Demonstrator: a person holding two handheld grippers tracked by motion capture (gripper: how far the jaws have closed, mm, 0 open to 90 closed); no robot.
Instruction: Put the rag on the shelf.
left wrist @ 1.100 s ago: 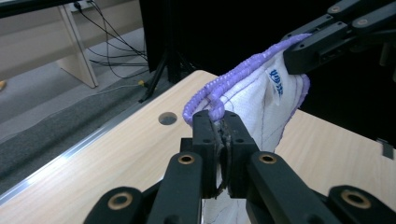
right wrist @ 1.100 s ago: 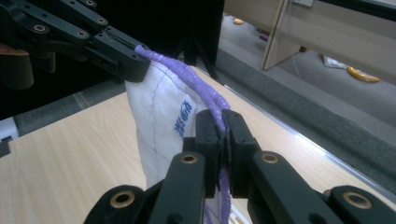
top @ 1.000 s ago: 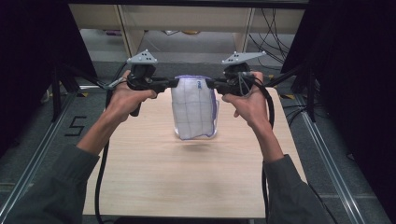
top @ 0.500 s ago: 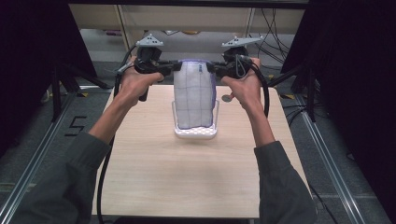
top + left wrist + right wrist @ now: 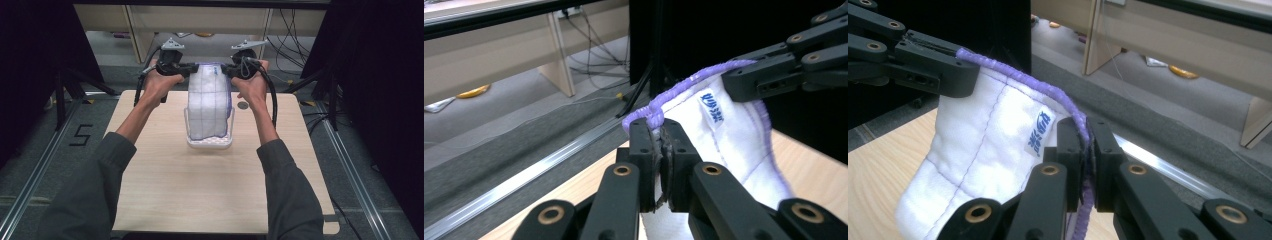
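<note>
Left claw (image 5: 186, 71) and right claw (image 5: 226, 71) clamping cloth (image 5: 209, 107), seemingly above tray (image 5: 210, 143)

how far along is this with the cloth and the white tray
Done: both grippers have pinched the purple-edged white cloth at its top corners, the left gripper and right gripper shut on the hem. In hand: the cloth hangs stretched between them above the white tray, its lower end reaching down to the tray. Left: probably clearing it from the tray and laying it on the table.

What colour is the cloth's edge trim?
Purple, on the white quilted cloth; its trim shows best in the right gripper view.
</note>
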